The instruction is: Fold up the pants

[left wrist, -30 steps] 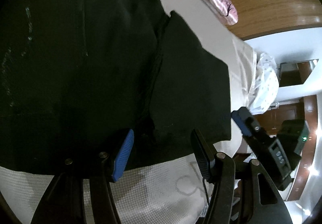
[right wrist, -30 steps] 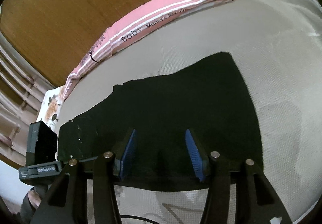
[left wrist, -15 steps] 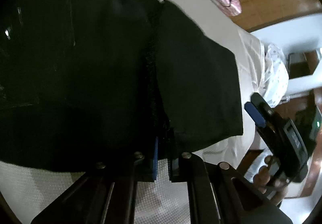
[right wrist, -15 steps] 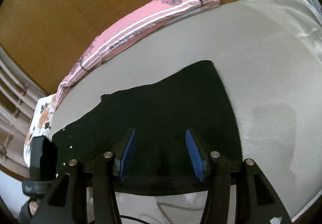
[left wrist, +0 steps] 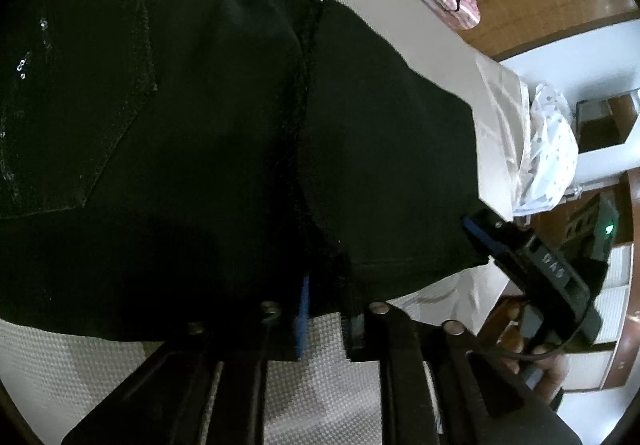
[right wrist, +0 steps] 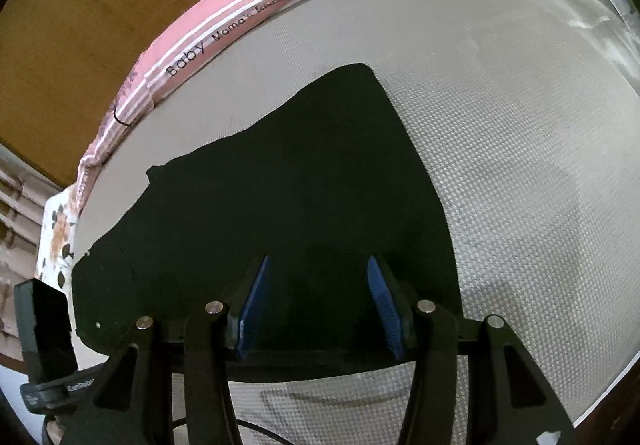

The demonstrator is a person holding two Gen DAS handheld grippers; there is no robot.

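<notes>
Black pants lie flat on the mattress; left gripper pinches their near hem at the centre seam — thin bite, liable to slip — while right gripper, spread, grips nothing, risking uneven lift.

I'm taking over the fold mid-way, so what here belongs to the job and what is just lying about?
Belongs to the job:
- pants, black, flat on the mat
- left gripper, jaws just eased apart, near edge of pants between them
- right gripper, open over the pants

Lying about:
- pink pillow
- floral cloth
- white dotted cloth
</notes>
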